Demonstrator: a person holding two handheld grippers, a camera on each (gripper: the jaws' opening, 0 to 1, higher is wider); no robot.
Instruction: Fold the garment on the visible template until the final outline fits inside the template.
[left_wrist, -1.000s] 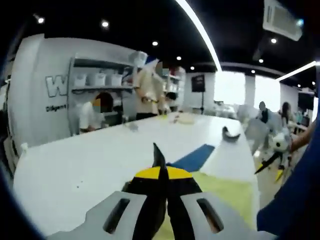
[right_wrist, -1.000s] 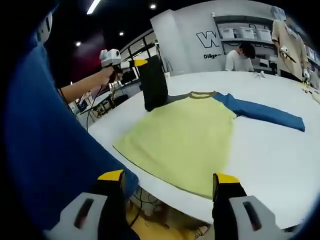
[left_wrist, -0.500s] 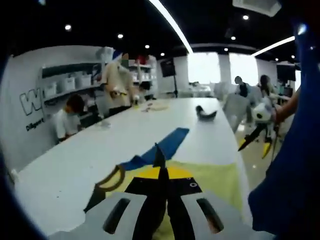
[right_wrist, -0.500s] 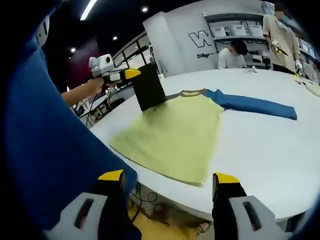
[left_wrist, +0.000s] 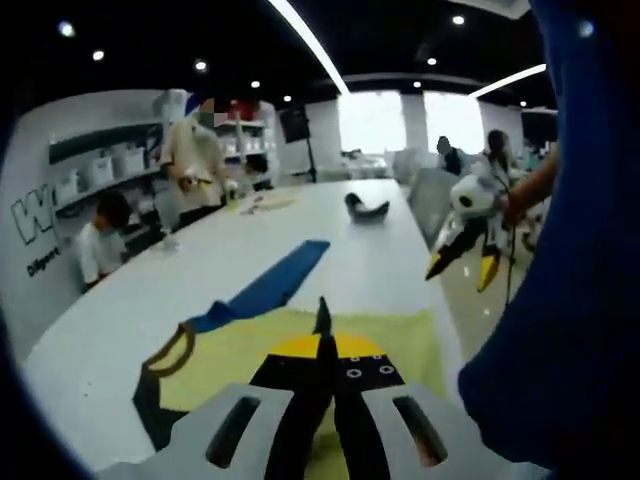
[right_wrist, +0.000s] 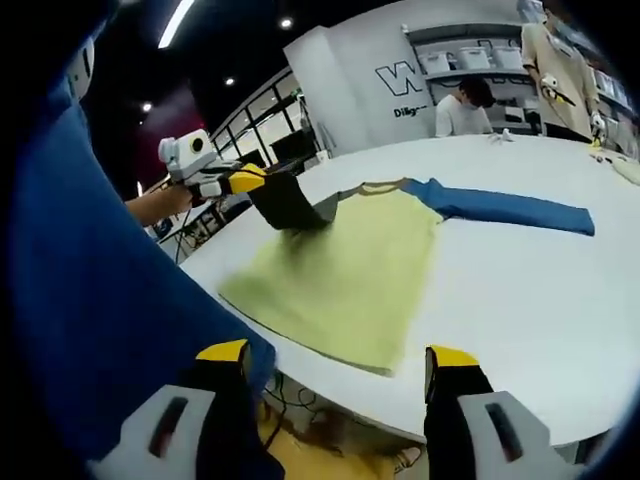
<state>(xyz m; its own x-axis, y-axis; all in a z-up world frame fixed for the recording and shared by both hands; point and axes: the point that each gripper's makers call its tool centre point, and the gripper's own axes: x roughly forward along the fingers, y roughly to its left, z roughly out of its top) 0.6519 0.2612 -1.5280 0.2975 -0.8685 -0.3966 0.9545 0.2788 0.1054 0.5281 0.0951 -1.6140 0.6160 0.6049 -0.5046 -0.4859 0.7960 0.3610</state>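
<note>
On white tabletop (right_wrist: 520, 300), near its front edge: yellow garment (right_wrist: 345, 270), folding barely begun.
Left hand-held gripper (right_wrist: 262, 186), jaws clamped on the dark sleeve (right_wrist: 290, 203), lifted it over the yellow body; blue sleeve (right_wrist: 505, 205) lay stretched flat toward the far edge, unfolded. Right hand-held gripper (right_wrist: 340, 372) hung wide apart, holding nothing, off the front edge. Template not discernible. Wall lettering read "W", smaller text beneath illegible.

Left hand-held gripper (right_wrist: 262, 181) clamping sleeve (right_wrist: 288, 203)

Garment (right_wrist: 350, 270) lies on table (right_wrist: 520, 290), near its edge.
</note>
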